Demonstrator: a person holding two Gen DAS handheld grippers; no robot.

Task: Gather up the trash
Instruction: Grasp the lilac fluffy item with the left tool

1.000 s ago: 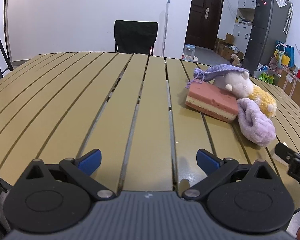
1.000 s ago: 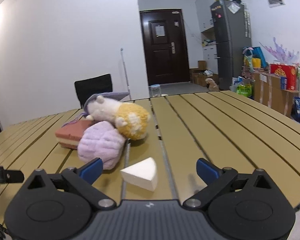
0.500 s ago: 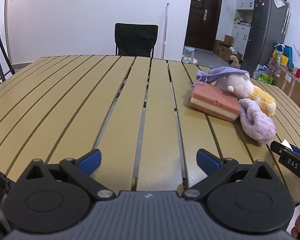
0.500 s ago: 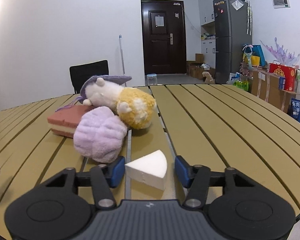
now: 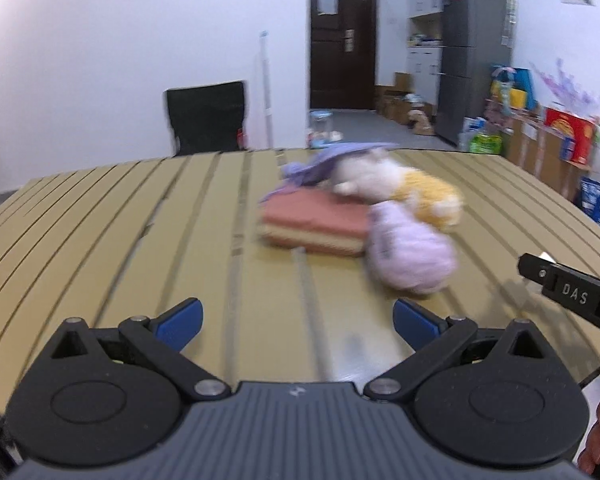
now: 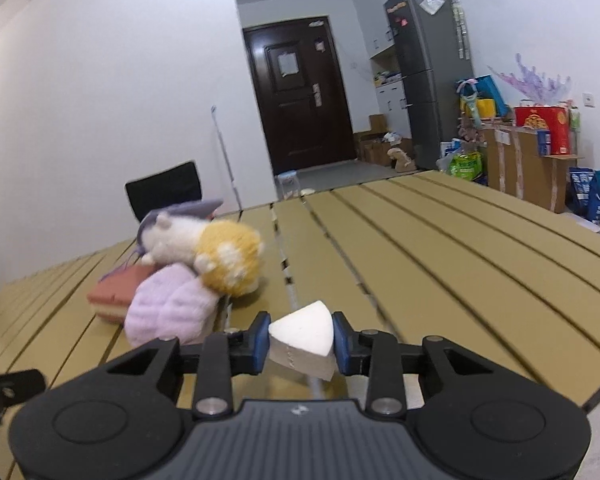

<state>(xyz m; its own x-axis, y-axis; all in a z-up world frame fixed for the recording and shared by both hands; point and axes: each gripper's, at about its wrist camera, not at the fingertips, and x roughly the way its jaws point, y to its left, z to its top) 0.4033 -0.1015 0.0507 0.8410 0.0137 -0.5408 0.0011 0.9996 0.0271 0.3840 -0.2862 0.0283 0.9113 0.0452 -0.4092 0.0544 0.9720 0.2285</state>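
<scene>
A white wedge of foam [image 6: 302, 338] sits between the blue pads of my right gripper [image 6: 300, 342], which is shut on it just above the slatted table [image 6: 440, 264]. In the left wrist view my left gripper [image 5: 296, 320] stands open over bare slats with nothing between its fingers. That view is blurred. The right gripper's black finger [image 5: 568, 292] reaches in from the right edge, with a white tip of the foam [image 5: 546, 256] just showing behind it.
A heap of soft things lies mid-table: a pink and cream block [image 5: 312, 220], a lilac plush ball [image 6: 168, 308] and a white and yellow plush toy [image 6: 208, 248] with a purple hat. A black chair [image 5: 206, 118] stands behind the table. Boxes and a fridge [image 6: 432, 72] line the right wall.
My right gripper closed from wide open onto the white foam wedge and lifted it slightly. My left gripper swung so that the plush heap now sits nearer the middle of its view; it stayed open.
</scene>
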